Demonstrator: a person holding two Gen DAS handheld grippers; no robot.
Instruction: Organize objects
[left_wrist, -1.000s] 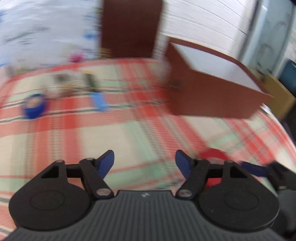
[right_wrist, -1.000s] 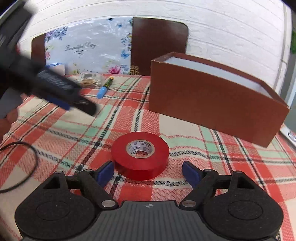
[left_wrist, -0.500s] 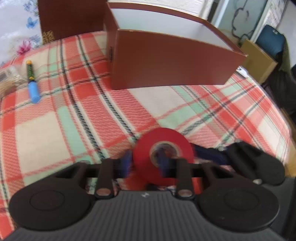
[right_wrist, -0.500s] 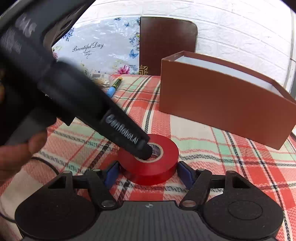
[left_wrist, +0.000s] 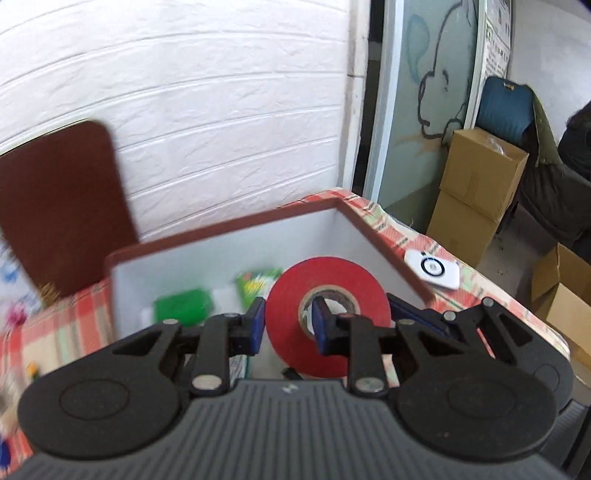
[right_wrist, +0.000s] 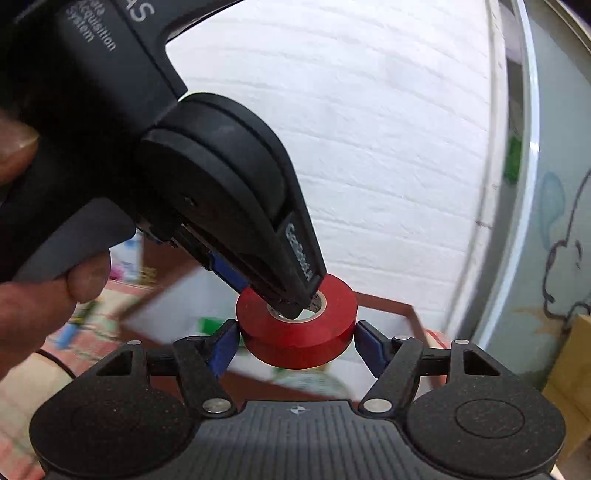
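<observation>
Red tape roll (left_wrist: 327, 317) hangs in the air above the open brown box (left_wrist: 221, 236), whose rim runs close below and behind it. The white inside walls leave room around green packets (left_wrist: 183, 306) on the floor. The left gripper (left_wrist: 288, 330) is clenched on the roll's wall, one finger through the core, one outside. The right gripper (right_wrist: 293, 345) brackets the roll's outer sides, blue pads (right_wrist: 221, 345) touching or nearly so; I cannot tell whether it grips.
</observation>
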